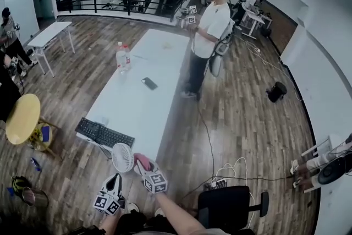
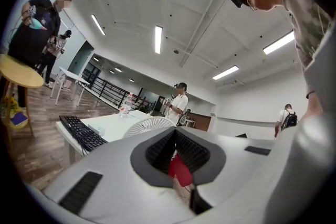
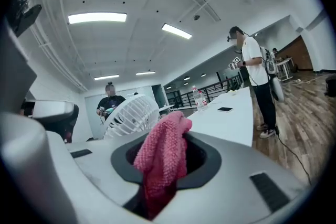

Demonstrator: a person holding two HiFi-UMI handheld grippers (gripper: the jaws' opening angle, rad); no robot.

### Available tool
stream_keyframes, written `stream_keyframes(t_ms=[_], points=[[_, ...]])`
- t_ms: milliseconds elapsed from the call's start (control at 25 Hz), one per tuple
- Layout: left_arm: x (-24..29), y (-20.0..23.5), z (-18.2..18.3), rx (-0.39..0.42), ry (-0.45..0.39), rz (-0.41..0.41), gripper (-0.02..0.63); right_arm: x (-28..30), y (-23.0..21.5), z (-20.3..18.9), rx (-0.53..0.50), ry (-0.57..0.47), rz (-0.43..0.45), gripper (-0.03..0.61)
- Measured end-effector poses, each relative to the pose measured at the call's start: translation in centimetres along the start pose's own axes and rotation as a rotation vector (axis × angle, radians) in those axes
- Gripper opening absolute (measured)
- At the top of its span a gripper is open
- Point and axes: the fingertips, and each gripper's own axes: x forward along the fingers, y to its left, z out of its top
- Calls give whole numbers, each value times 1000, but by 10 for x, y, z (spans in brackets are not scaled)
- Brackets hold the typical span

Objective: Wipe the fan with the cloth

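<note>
Right gripper (image 3: 168,161): the jaws are closed on a pink knitted cloth (image 3: 164,139), which is pinched in its lower part and is seen bunched and standing up out of the jaw opening. Left gripper (image 2: 176,153): the jaws are drawn together, with only a narrow slit left between the dark pads (image 2: 159,150). A red patch is seen in that slit, and what it belongs to cannot be told. In the head view both grippers are seen side by side at the near end of a long white table (image 1: 160,45), with the left one lower in the picture. Fan (image 1: 122,157): small, white and round-grilled, it is seen upright just ahead of the left gripper and just beside the cloth, at the near edge of the table. Whether it is touched by the cloth, or held by the left gripper, cannot be told. On the table are noted a black keyboard (image 1: 103,134) at the near left corner, a dark phone (image 1: 149,83) laid flat near the middle, and a clear bottle (image 1: 122,56) with a reddish band, stood further off. A person in a white shirt (image 1: 210,25) is seen standing at the table's far right side. A round yellow table (image 1: 22,118) is placed to the left on the wooden floor (image 1: 247,118), and a black office chair (image 1: 231,207) is placed to the right of the grippers.
</note>
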Motion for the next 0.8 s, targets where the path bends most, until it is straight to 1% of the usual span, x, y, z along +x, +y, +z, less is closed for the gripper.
stream_keyframes(t_ms=[120,240,360,480,560,680,800], points=[[5,2,4,-7,-2,-13,-10,4,5,9,4,6,-5,98],[12,8,12,-3,-20,-47,-10,9,7,10,-17,27,-24,97],[22,16,18,-27,-42,-89,-11,12,4,7,-2,21,-73,98],[30,18,20,-31,-43,-109,-11,12,4,1,7,18,-107,98],[34,19,21,-4,-40,-118,-11,18,5,-4,-4,25,-100,98],[39,16,18,70,-21,-135,-11,28,4,-9,-8,31,-75,97],[46,7,11,89,-3,-125,-10,31,1,-12,-20,42,-48,97]])
